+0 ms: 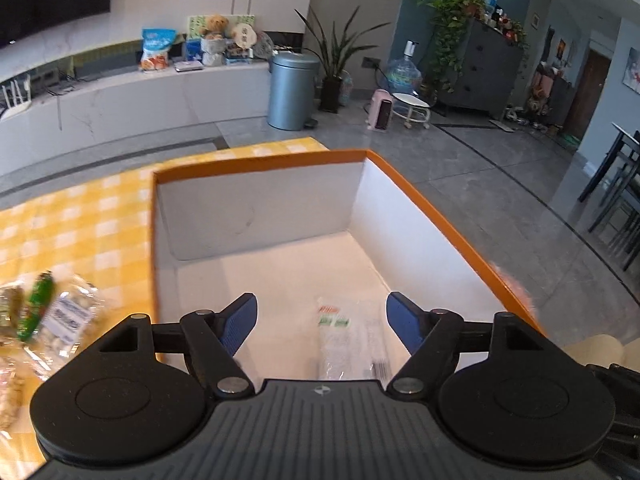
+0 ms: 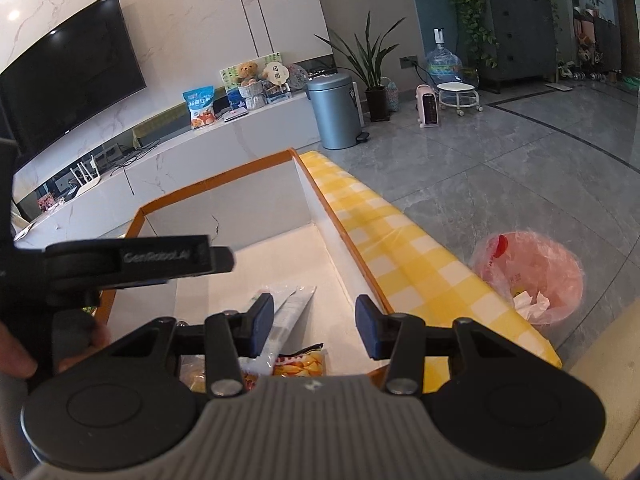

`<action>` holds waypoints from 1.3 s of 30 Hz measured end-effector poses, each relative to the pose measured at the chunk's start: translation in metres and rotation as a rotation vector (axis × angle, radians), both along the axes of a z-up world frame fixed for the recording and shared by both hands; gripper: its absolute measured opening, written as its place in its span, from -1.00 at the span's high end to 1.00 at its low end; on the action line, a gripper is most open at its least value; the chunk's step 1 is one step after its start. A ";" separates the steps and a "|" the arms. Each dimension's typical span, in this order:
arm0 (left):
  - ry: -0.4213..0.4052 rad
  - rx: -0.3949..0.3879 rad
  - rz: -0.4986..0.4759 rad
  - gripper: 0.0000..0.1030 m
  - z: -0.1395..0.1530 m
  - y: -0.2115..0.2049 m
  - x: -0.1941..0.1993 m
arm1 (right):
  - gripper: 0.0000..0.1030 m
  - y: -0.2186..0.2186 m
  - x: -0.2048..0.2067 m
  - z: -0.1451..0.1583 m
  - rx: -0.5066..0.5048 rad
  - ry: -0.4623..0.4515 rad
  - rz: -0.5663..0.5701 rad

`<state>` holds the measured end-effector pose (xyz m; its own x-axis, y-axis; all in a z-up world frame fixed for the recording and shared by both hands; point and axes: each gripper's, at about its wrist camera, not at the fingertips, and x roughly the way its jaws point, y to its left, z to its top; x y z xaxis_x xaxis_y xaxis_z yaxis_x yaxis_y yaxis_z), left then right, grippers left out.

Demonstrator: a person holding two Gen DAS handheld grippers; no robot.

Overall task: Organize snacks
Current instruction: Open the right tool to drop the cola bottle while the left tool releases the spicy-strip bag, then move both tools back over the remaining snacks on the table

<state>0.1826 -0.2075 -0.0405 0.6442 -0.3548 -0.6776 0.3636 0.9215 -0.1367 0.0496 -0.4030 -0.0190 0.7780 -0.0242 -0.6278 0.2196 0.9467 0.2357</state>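
Observation:
An orange-rimmed white box (image 1: 260, 158) stands on the yellow checked tablecloth (image 1: 80, 220). My left gripper (image 1: 322, 322) is open and empty over the box's near end, above a clear snack packet (image 1: 344, 336) lying on the box floor. Several loose snack packets (image 1: 60, 320) lie on the cloth left of the box. In the right wrist view my right gripper (image 2: 315, 326) is open and empty over the same box (image 2: 340, 236), above a white packet (image 2: 292, 308) and a yellow chips packet (image 2: 300, 362) inside. The left gripper's body (image 2: 132, 260) shows at the left.
A pink waste bin (image 2: 528, 276) with a plastic liner stands on the floor right of the table. A grey pedal bin (image 2: 334, 112), plants, a heater and a TV console lie beyond. Dark chairs (image 1: 620, 200) stand at far right.

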 end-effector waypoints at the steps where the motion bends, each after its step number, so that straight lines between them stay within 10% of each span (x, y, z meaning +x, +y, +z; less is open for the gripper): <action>1: 0.003 0.001 0.004 -0.69 0.003 0.001 0.001 | 0.13 0.000 0.000 0.000 -0.005 0.000 -0.001; 24: -0.073 0.003 0.076 -0.68 0.084 0.093 -0.052 | -0.10 0.082 -0.012 0.053 -0.144 -0.178 0.164; 39: -0.071 -0.087 0.275 -0.64 0.117 0.222 -0.080 | -0.26 0.155 -0.008 0.069 0.106 -0.272 0.291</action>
<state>0.1025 0.0148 0.0769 0.7689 -0.2152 -0.6021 0.1137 0.9727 -0.2024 0.0413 -0.2477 0.0501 0.8806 0.2752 -0.3856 -0.1375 0.9274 0.3480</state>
